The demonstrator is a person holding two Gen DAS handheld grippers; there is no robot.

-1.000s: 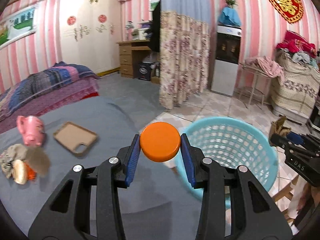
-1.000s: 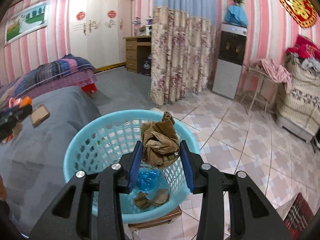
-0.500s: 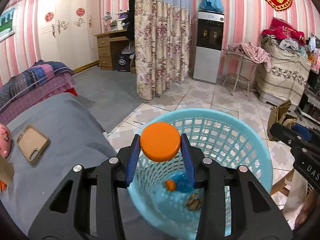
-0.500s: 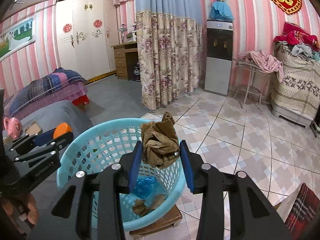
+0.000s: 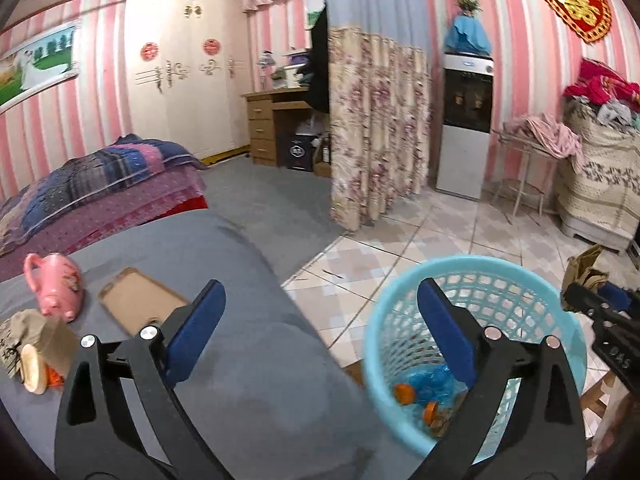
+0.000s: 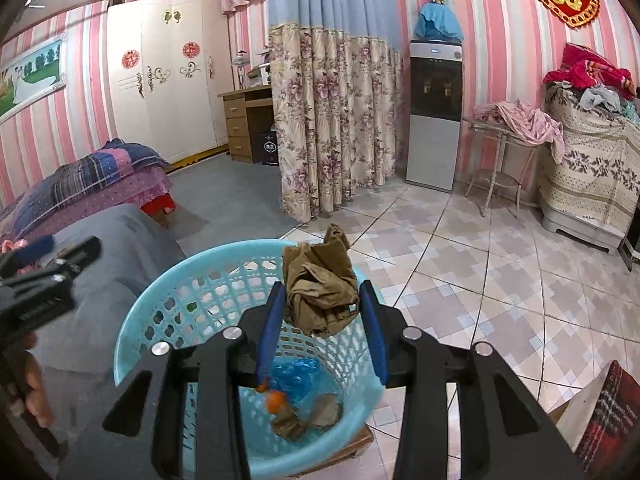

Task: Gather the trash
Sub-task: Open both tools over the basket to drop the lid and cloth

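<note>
My left gripper is open and empty, above the edge of the grey bed beside the light blue basket. Orange lids and blue plastic lie in the basket's bottom. My right gripper is shut on a crumpled brown paper wad above the basket. The wad also shows at the right of the left wrist view. More trash, a crumpled wad and scraps, lies on the bed at the left.
A pink pitcher and a tan phone case lie on the grey bed. The basket stands on a low wooden stool on tiled floor. A floral curtain and a water dispenser stand behind.
My left gripper opened and let go of the orange lid, which now lies in the basket, then swung back left toward the bed. My right gripper still holds the paper wad over the basket.
</note>
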